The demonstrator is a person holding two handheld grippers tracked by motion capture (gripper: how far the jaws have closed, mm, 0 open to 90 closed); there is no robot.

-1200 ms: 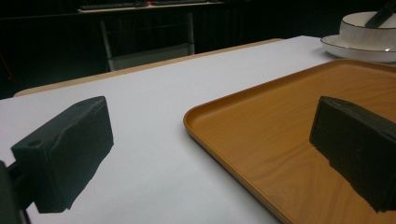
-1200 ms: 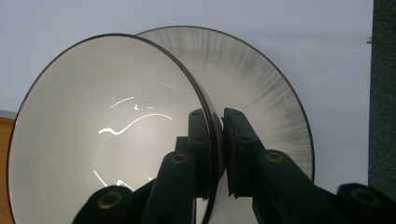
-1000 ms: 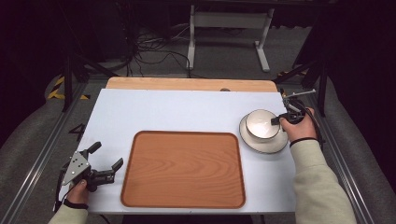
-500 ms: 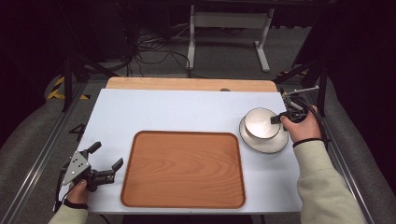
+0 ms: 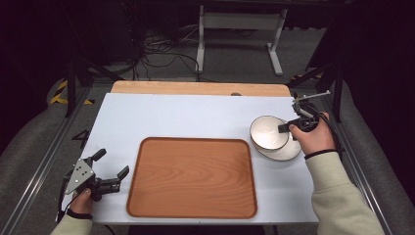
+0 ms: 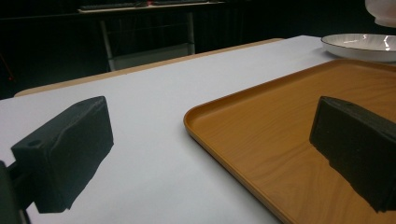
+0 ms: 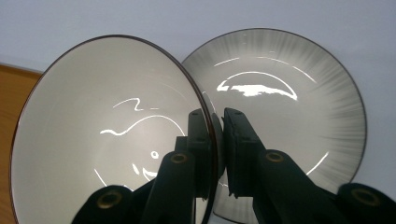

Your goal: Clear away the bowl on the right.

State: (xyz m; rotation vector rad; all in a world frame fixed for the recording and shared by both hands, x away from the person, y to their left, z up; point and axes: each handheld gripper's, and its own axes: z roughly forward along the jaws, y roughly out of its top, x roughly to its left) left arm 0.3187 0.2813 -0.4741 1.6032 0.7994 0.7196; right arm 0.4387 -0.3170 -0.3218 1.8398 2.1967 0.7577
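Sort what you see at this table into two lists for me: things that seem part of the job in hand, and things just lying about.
In the job:
- bowl, pinched at its rim by the right claw
- plate beneath it
- wooden tray, probably where the bowl goes
- left claw, open, waiting beside the tray

Lying about:
- cables on the floor
- metal stand behind the table

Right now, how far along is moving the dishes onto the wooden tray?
Done: nothing sits on the wooden tray yet. In hand: the right gripper is shut on the rim of the bowl, lifted and tilted above the plate. Left: set the bowl down, probably on the tray, then the plate; the left gripper is open beside the tray.
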